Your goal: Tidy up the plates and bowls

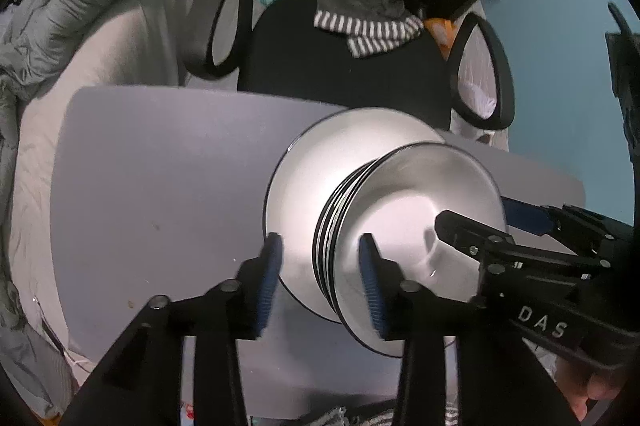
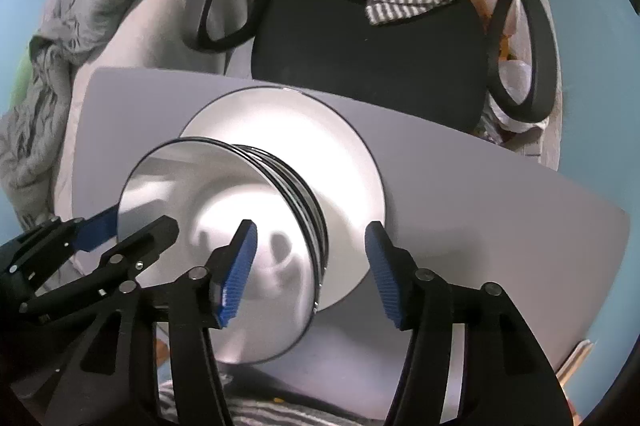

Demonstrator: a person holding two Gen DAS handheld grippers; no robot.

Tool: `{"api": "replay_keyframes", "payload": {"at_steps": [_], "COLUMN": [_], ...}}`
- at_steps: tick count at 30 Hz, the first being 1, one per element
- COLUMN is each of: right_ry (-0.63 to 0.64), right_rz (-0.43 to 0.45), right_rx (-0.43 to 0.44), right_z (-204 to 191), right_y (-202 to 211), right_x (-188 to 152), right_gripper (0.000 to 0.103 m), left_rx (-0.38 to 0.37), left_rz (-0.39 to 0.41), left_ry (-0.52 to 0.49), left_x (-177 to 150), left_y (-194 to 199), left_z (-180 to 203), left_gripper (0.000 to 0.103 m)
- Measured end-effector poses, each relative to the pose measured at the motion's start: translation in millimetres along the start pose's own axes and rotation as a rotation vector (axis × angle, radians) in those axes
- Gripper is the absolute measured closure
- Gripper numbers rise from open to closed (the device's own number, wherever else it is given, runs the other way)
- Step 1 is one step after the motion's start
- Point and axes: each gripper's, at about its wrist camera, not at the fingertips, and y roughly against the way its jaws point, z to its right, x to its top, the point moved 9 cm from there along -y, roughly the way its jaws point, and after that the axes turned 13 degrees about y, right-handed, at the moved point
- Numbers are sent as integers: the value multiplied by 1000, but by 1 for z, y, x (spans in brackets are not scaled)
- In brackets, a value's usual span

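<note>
Stacked steel bowls [image 1: 416, 226] nested mouth-up on a wide steel plate [image 1: 308, 186], resting on the grey counter [image 1: 160, 166], nearer its far edge and just before the black chair [image 1: 340, 66]. Round, so no long axis; stack axis upright, rims level, top bowl's hollow facing up. Black-edged rims of the lower bowls [image 2: 296, 186] showing as bands under the top one, on the plate [image 2: 352, 162]. Left tool [image 1: 320, 274] released, jaws spread wide, the left blue pad over the plate's near rim, the right pad over the top bowl's near wall; contact unclear. Right tool [image 2: 310, 266] likewise released, one pad in front of the bowl's interior, the other out past the plate's rim above the counter [image 2: 500, 206]. Each tool visible in the other's view, beside the stack on opposite sides. Crumpled grey bedding [image 1: 60, 26] left of the counter.
</note>
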Motion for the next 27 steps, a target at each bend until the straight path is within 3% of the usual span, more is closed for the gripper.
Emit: {"api": "replay_keyframes", "payload": {"at_steps": [5,12,18,22,27], "right_ry": [26,72,59,45,58], "right_rz": [70,158,218,251,312], "right_rx": [-103,-221,-229,-228,-257], "right_z": [8,13,14,14,10], "right_y": [26,64,96,117,150], "right_x": [2,-1,-9,-16,-24], "right_gripper": [41,41,41,41,36], "left_rx": [-56,-66,-102,-102,-92], "left_rz": [52,137,183,216,289], "left_ry": [36,14,7,-11,-35], "left_x": [0,-5,-12,-17,-24], "left_y": [20,52,80,97,124], "left_z": [1,11,13,13,18], "left_gripper": [50,47,45,31,30]}}
